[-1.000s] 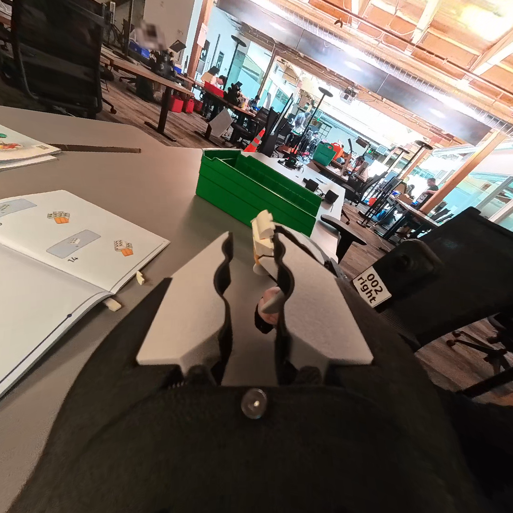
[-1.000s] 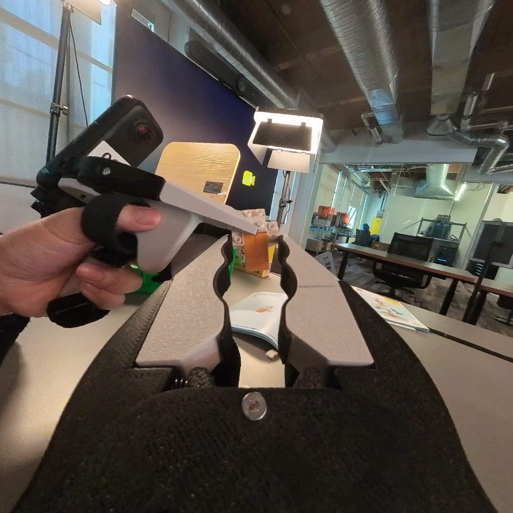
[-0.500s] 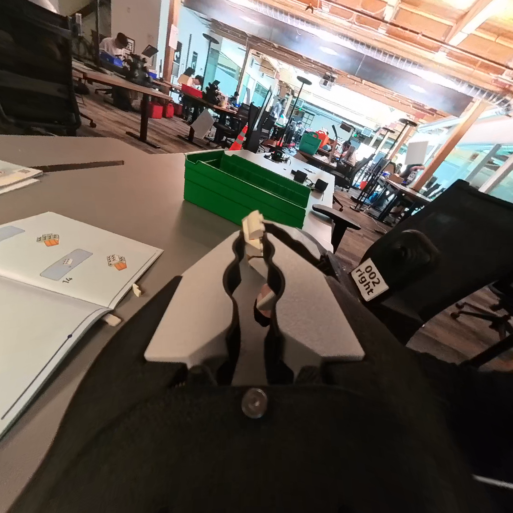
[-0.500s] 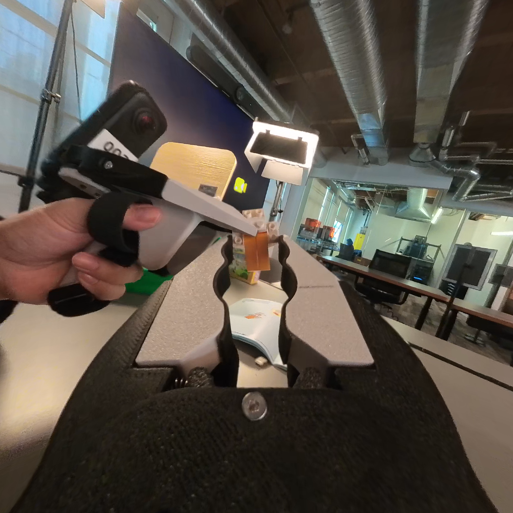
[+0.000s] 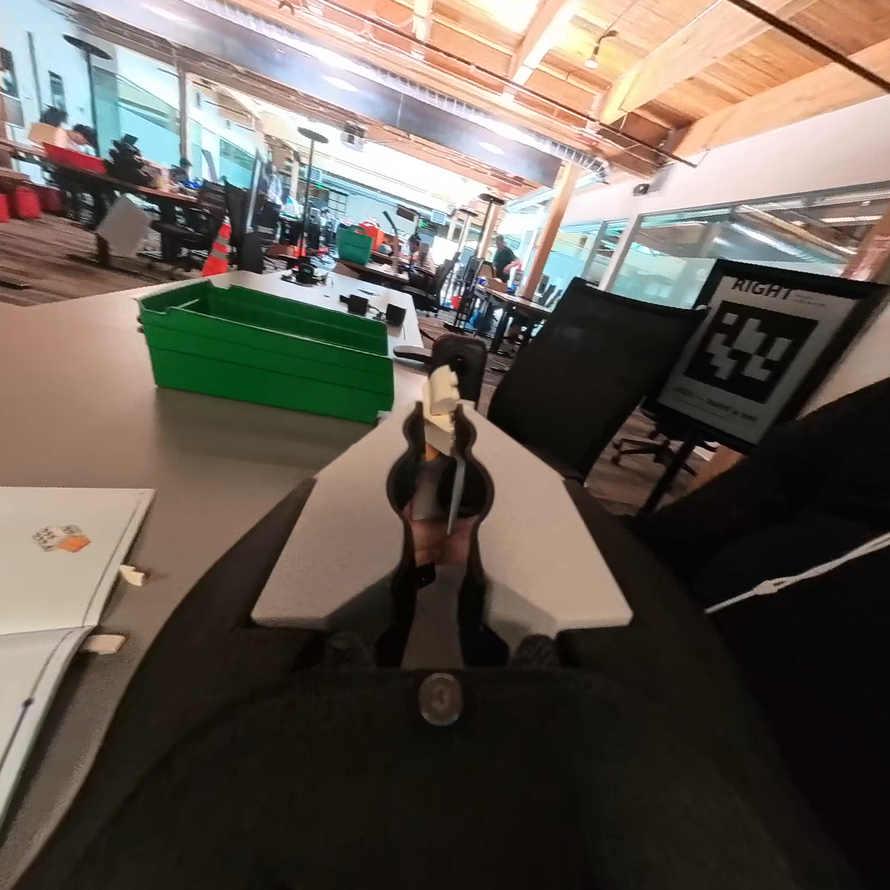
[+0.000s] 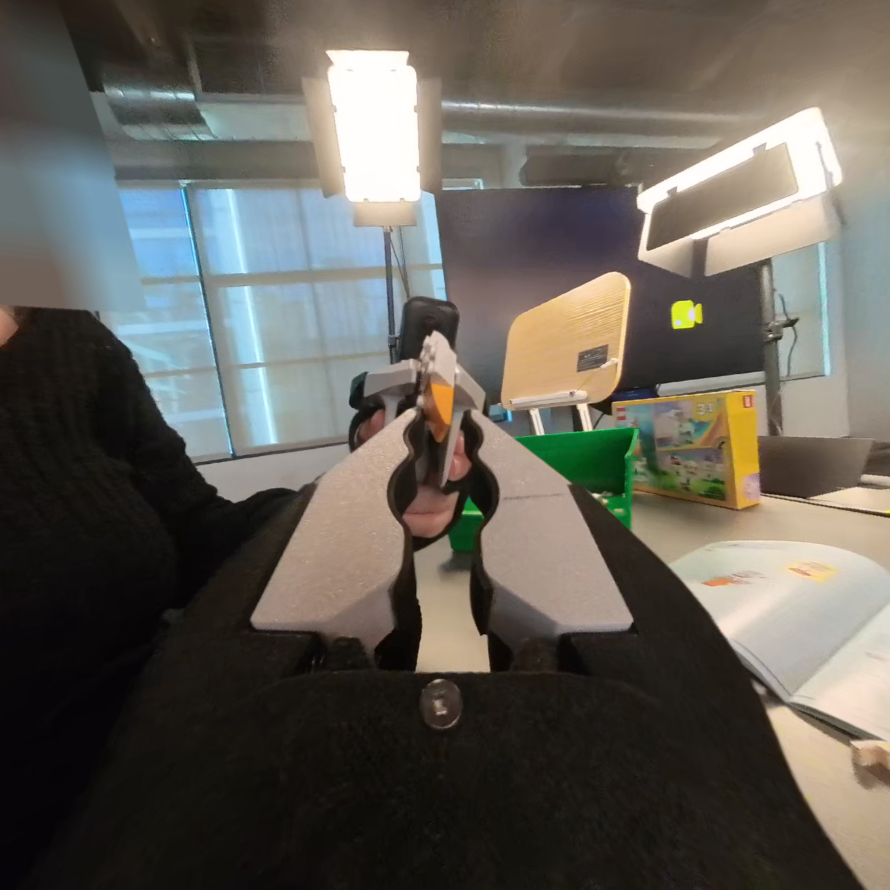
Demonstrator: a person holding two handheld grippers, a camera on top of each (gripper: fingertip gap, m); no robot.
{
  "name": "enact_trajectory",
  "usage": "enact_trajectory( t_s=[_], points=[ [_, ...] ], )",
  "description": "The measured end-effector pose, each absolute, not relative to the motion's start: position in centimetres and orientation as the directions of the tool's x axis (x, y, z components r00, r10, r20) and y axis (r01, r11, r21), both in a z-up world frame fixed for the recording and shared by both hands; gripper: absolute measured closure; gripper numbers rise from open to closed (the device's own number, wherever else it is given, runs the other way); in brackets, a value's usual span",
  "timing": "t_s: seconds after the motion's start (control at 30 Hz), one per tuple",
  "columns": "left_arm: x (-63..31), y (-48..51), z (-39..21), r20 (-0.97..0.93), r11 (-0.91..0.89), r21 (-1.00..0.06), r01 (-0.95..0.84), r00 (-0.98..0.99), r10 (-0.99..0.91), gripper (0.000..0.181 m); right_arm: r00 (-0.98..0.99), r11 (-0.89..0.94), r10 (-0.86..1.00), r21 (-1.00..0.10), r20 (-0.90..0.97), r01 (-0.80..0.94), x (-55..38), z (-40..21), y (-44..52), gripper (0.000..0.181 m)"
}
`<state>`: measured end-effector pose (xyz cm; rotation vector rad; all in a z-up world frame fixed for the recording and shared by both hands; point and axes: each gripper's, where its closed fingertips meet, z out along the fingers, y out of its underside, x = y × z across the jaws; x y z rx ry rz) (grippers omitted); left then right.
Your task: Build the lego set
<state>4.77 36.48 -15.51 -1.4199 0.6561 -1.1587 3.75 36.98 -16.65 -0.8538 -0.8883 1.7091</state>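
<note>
The small white-and-orange lego assembly (image 5: 439,409) is up in the air, pinched between both tools: left hand-held gripper (image 5: 439,418) clamped on it, right hand-held gripper (image 6: 436,424) squeezed on the same piece from the opposite side. Stacked green plastic bins (image 5: 269,356) sit behind on the grey bench (image 5: 86,385), open instruction booklet (image 5: 53,568) just left, with loose white bricks (image 5: 132,574) beside it.

Glossy green plastic bins (image 5: 269,356), matt grey tabletop (image 5: 72,385), smooth paper booklet (image 6: 790,621), grainy matt grey claw fingers (image 6: 337,539)
</note>
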Motion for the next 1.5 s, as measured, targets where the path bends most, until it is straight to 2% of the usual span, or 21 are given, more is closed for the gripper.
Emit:
enact_trajectory(
  t_s=[0.17,0.33,0.47,0.77,1.13,1.43,1.5],
  points=[
    [4.9,36.0,-16.4,0.309,-0.266,-0.948,0.175,0.309,-0.900,0.170,-0.299,-0.217,0.949,-0.897,-0.101,-0.385,3.4,-17.3,35.8,0.173],
    [4.7,35.2,-18.0,0.263,-0.277,-0.961,0.000,0.316,-0.912,0.170,-0.269,-0.088,0.963,-0.959,-0.013,-0.270,2.5,-19.3,35.1,0.166],
    [4.5,34.7,-18.8,0.239,-0.278,-0.957,-0.087,0.309,-0.921,0.170,-0.290,-0.085,0.957,-0.964,-0.008,-0.252,2.4,-19.6,34.6,0.166],
    [4.4,34.1,-19.0,0.269,-0.301,-0.949,-0.097,0.253,-0.929,0.169,-0.382,-0.180,0.921,-0.951,-0.073,-0.252,2.6,-19.3,34.0,0.171],
    [4.6,34.4,-18.7,0.188,-0.237,-0.961,-0.146,0.290,-0.938,0.169,-0.291,-0.075,0.957,-0.951,0.016,-0.300,2.6,-19.0,34.4,0.174],
    [4.9,34.4,-17.9,0.190,-0.226,-0.968,-0.108,0.275,-0.943,0.169,-0.275,-0.068,0.961,-0.937,0.031,-0.342,3.1,-18.2,34.4,0.175],
    [4.8,34.4,-17.7,0.206,-0.234,-0.969,-0.081,0.264,-0.942,0.164,-0.270,-0.071,0.963,-0.935,0.027,-0.348,3.2,-18.1,34.6,0.175]
  ],
)
